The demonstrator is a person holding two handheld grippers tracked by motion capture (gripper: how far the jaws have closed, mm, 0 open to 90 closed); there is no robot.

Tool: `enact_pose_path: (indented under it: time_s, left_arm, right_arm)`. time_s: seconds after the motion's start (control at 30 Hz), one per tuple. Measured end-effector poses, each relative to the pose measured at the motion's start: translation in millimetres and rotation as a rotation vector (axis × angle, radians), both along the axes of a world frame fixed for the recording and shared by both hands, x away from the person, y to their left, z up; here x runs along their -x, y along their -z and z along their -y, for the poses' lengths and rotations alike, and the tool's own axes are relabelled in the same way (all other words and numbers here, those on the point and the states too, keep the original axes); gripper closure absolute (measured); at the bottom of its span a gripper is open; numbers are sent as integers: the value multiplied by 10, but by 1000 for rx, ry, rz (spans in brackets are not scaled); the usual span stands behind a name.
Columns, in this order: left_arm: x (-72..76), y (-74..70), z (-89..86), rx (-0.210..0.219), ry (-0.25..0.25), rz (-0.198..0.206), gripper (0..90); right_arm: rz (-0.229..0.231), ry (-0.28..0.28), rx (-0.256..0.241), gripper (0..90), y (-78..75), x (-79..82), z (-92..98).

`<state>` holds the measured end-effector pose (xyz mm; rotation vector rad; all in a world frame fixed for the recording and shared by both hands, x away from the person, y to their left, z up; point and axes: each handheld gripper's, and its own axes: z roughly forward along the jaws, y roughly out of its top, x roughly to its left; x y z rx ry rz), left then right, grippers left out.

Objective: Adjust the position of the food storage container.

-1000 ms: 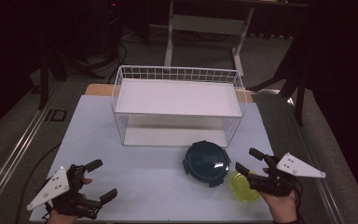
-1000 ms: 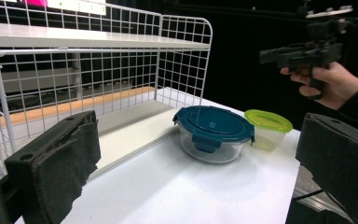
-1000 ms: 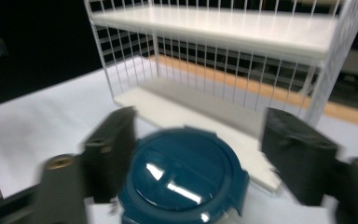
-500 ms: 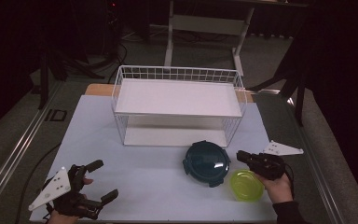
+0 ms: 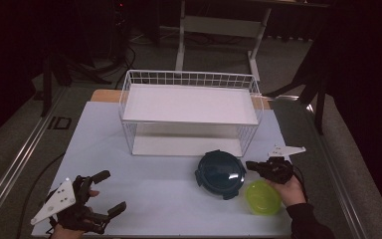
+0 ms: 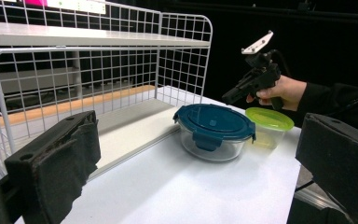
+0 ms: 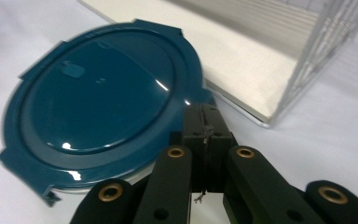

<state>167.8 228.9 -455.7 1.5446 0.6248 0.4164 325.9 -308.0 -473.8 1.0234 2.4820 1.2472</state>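
Observation:
A round glass container with a dark teal clip lid (image 5: 220,174) (image 6: 213,130) (image 7: 102,107) stands on the white table in front of the wire rack. A smaller container with a lime-green lid (image 5: 262,197) (image 6: 269,126) sits just right of it. My right gripper (image 5: 252,166) (image 7: 205,135) is shut with nothing between its pads. In the left gripper view the right gripper (image 6: 230,97) hovers a little above the teal lid's right rim, held by a hand over the green lid. My left gripper (image 5: 112,191) (image 6: 191,177) is open and empty at the front left.
A white wire rack (image 5: 189,107) (image 6: 121,70) with a solid top shelf and a lower shelf stands at the table's middle back. The table's front edge (image 5: 169,233) runs close to both hands. A metal rail (image 5: 10,169) lies along the left side.
My right gripper has moved forward and left, from over the green-lidded container to the teal lid's rim, and its jaws have closed. The left gripper has stayed in place.

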Motion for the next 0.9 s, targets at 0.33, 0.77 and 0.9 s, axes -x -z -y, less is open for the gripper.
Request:
enact_pose_path:
  time_s: [0.33, 0.77, 0.9]
  left_arm:
    - [0, 5, 0, 5, -2, 2, 0]
    - [-11, 18, 31, -2, 7, -3, 0]
    - [-11, 20, 38, -3, 10, -6, 0]
  right_arm:
    - [-43, -33, 26, 900, 25, -18, -43]
    - [-60, -35, 29, 900, 19, 4, -87]
    - [-59, -41, 25, 900, 23, 12, -126]
